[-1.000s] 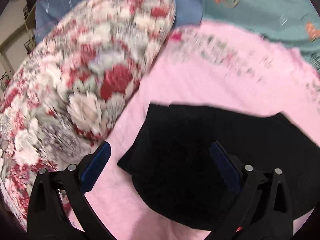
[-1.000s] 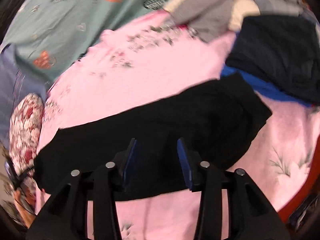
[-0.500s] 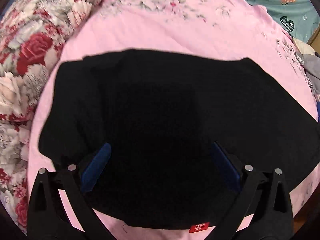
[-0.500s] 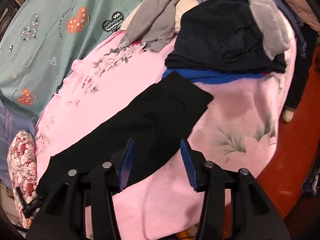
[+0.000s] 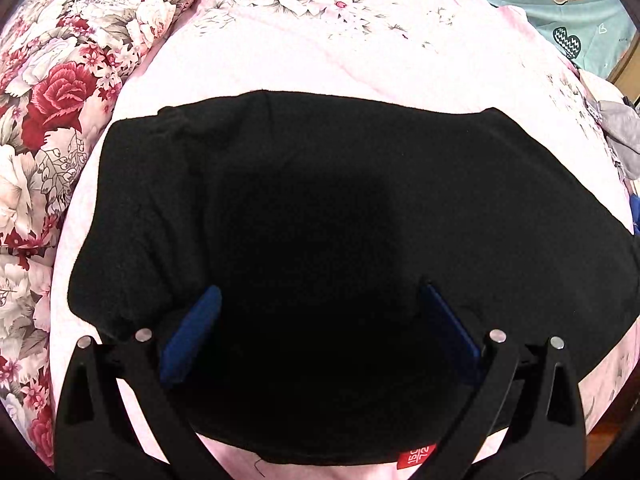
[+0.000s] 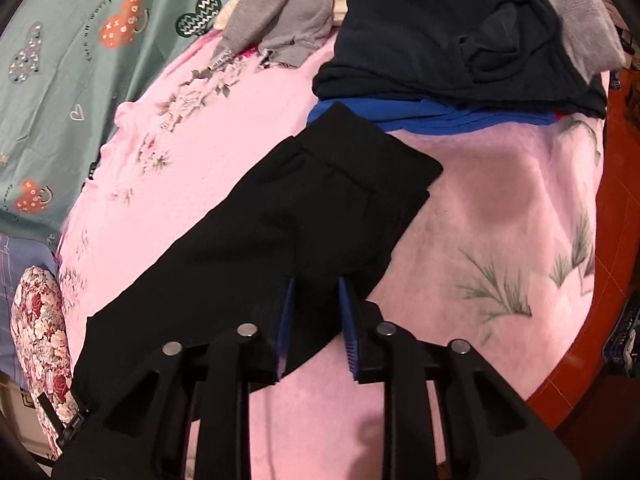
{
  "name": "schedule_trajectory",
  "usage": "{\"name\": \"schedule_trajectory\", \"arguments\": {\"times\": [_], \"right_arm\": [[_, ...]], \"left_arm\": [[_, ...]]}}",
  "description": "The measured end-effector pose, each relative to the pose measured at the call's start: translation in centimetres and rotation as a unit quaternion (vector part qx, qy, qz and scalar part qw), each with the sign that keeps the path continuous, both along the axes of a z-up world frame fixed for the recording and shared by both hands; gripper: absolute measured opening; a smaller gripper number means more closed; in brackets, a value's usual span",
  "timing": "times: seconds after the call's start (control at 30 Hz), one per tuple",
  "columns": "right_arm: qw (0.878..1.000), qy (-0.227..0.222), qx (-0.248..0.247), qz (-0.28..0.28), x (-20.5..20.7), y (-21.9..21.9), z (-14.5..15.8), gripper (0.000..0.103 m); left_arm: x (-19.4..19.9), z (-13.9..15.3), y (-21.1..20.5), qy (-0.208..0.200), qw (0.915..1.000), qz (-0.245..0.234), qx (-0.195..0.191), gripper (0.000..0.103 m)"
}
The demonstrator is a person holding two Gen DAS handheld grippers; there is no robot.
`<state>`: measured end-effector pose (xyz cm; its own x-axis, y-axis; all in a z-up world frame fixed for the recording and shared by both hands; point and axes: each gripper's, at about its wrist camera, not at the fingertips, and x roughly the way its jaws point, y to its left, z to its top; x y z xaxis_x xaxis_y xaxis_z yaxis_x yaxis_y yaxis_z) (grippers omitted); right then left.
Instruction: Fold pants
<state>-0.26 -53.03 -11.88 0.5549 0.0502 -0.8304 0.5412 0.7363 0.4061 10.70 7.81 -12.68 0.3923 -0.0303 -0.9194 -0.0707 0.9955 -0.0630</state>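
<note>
Tongs first: the left tongs (image 5: 316, 332) are hanging spread wide over the black pants (image 5: 340, 220), blue pads well apart and gripping nothing. The right tongs (image 6: 316, 320) are hovering at the near edge of the pants (image 6: 280, 240) with a narrower gap between the pads; the cloth is lying under that gap, not pinched, so they are loose too.

Outward from there, the pants are lying flat in a long band on a pink floral blanket (image 5: 320, 60) covering the bed, one end just touching a blue garment (image 6: 440, 120) beneath a heap of dark and grey clothes (image 6: 460, 40). A rose-patterned quilt (image 5: 52, 100) is bordering the other end.

Judging by the soft ripples and fuzzy nap, the fabric is looking light, limp and fleecy: it is likely sagging when lifted and clinging to the blanket rather than sliding. Pinching through both layers at a corner or along an end hem seems the surest hold.

A red tag (image 5: 416, 454) is peeping out at the near edge, its white characters too cropped to read. The teal sheet (image 6: 80, 40) is carrying small lettering by its heart motifs, too small to make out.
</note>
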Motion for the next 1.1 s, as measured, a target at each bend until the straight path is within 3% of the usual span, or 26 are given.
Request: {"name": "schedule_trajectory", "arguments": {"times": [0.1,0.23,0.3,0.37,0.43,0.47,0.5,0.53,0.63,0.73,0.83,0.97,1.1], "right_arm": [[1.000,0.005,-0.018,0.004,0.4,0.2,0.5,0.005],[0.996,-0.030,-0.083,0.023,-0.5,2.0,3.5,0.004],[0.996,-0.030,-0.084,0.027,-1.4,2.3,4.1,0.004],[0.998,-0.007,-0.065,0.017,-1.4,1.4,2.6,0.004],[0.997,0.039,-0.063,0.009,-0.7,0.4,0.0,0.012],[0.997,0.024,-0.068,0.009,-0.8,0.3,-0.1,0.020],[0.996,0.024,-0.087,-0.003,-1.2,0.3,0.3,0.038],[0.995,0.028,-0.097,-0.012,-1.5,0.3,0.7,0.045],[0.996,-0.004,-0.077,-0.033,-2.9,-0.8,1.6,0.046],[0.998,-0.021,-0.008,-0.063,-3.1,-3.0,0.2,0.046],[0.998,-0.029,-0.030,-0.053,-1.4,-3.5,-0.3,0.046],[0.996,-0.019,-0.081,-0.026,2.0,-3.7,-0.8,0.046],[0.996,-0.004,-0.094,-0.004,3.0,-3.6,-0.9,0.020]], "left_arm": [[0.0,0.1,0.3,0.004,1.0000,-0.006,0.000,0.101],[0.1,0.3,0.9,0.012,0.9997,-0.012,-0.019,0.101],[-0.1,0.3,1.1,0.013,0.9995,-0.015,-0.025,0.101],[-0.2,0.2,1.2,0.013,0.9994,-0.021,-0.025,0.101],[-0.2,0.2,1.1,0.013,0.9994,-0.026,-0.020,0.101],[-0.2,0.2,1.2,0.014,0.9993,-0.025,-0.022,0.101],[-0.4,0.4,1.3,0.013,0.9993,-0.024,-0.024,0.101],[-0.5,0.6,1.4,0.010,0.9993,-0.023,-0.026,0.101],[-0.9,1.3,1.6,0.001,0.9992,-0.024,-0.031,0.101],[-1.2,2.0,1.6,-0.010,0.9992,-0.024,-0.029,0.101],[-1.6,2.4,1.4,-0.018,0.9991,-0.027,-0.029,0.101],[-0.6,0.1,1.5,0.015,0.9993,-0.023,-0.024,0.101],[-0.7,0.5,1.1,0.007,0.9997,-0.018,-0.016,0.101]]}}
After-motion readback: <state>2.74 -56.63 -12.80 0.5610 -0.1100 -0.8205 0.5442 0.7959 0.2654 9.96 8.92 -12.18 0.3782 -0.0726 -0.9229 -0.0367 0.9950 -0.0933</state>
